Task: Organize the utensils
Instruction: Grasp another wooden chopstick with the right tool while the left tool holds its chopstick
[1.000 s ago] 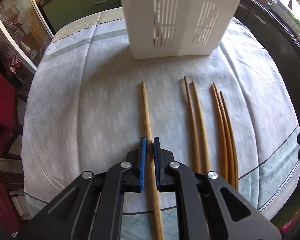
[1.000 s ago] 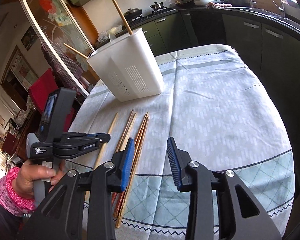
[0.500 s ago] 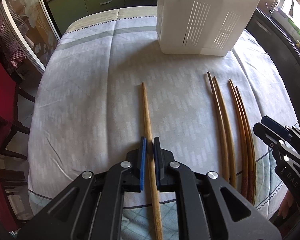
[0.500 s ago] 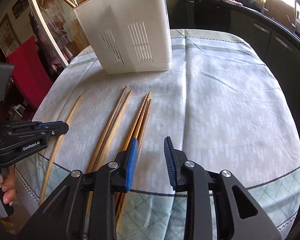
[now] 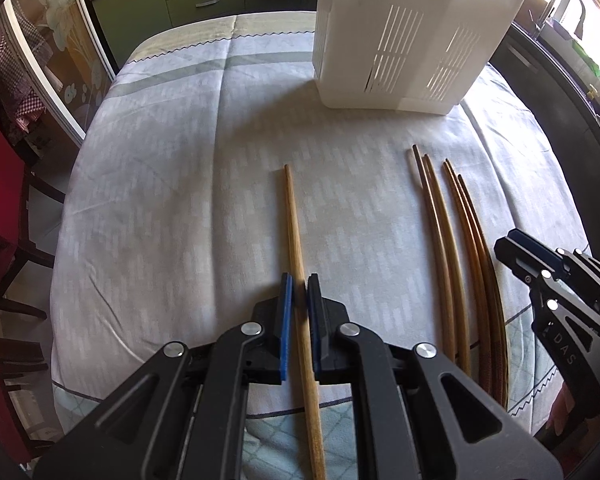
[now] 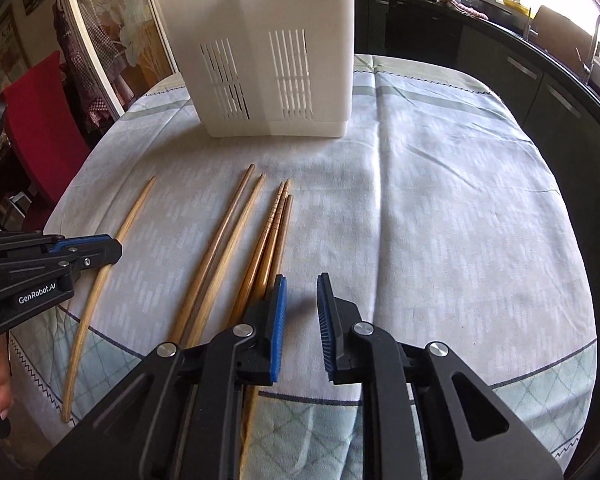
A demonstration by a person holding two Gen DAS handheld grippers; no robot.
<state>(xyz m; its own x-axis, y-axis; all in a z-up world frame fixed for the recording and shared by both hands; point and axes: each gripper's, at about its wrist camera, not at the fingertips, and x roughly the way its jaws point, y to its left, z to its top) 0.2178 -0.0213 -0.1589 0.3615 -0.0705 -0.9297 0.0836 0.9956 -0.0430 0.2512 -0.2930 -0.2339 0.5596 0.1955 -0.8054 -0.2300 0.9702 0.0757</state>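
Our left gripper [image 5: 299, 292] is squeezed tight on one chopstick [image 5: 294, 224] lying on the desk [image 5: 160, 200], in front of the white basket [image 5: 400, 40]. Our right gripper [image 6: 302, 304] is closing with nothing inside, just right of the other chopsticks [image 6: 236, 240].

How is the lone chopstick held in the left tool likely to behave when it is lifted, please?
The lone chopstick looks like rigid wood, so it should stay straight. It is thin, so probably light. The left tool grips it well off-centre, so its long far end may droop or pivot.
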